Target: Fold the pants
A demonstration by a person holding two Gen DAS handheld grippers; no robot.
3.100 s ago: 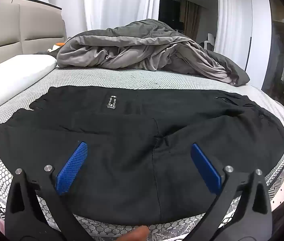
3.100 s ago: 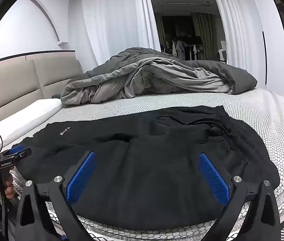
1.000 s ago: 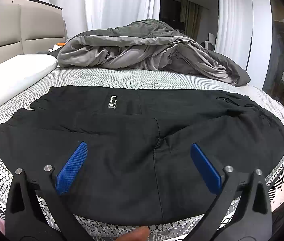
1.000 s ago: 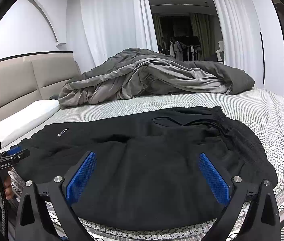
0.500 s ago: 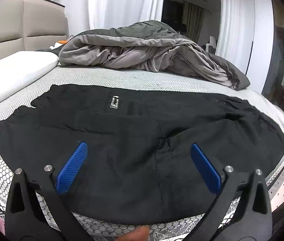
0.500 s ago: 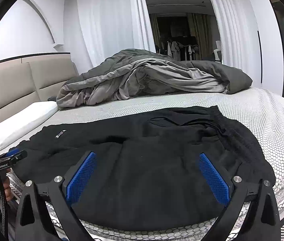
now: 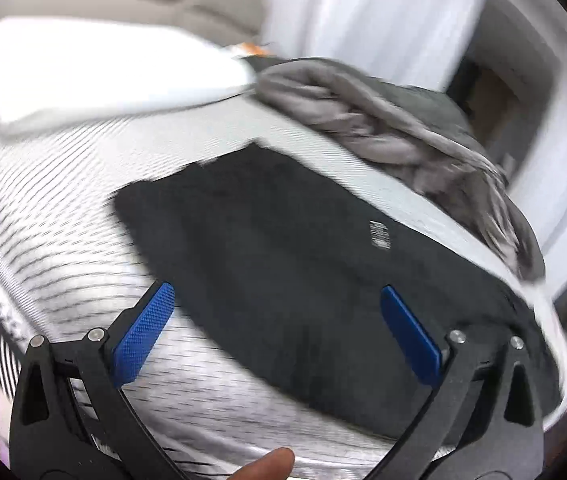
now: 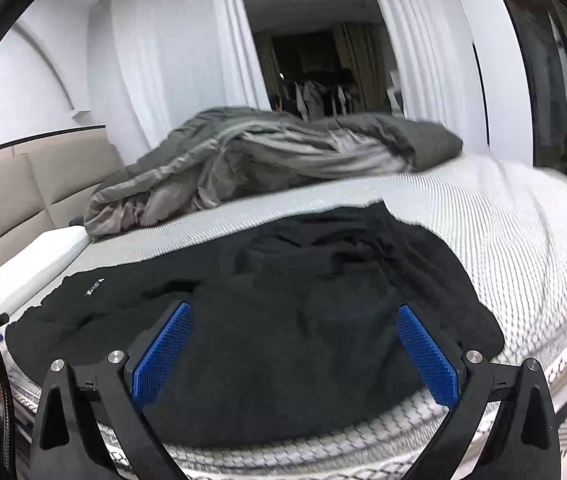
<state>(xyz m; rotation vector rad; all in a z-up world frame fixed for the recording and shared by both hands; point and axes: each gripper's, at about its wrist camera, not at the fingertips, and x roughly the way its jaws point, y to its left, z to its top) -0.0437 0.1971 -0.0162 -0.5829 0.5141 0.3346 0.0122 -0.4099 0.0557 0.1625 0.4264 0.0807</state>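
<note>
Hovering over black pants [image 8: 283,320], both grippers gaping

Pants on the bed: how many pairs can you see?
1. The black pants lie spread flat across the near bed; more could hide under the rumpled grey duvet.

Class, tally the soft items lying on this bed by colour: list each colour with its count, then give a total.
Black: 1, the pants
Grey: 1, the duvet
White: 1, the pillow
Total: 3
</note>
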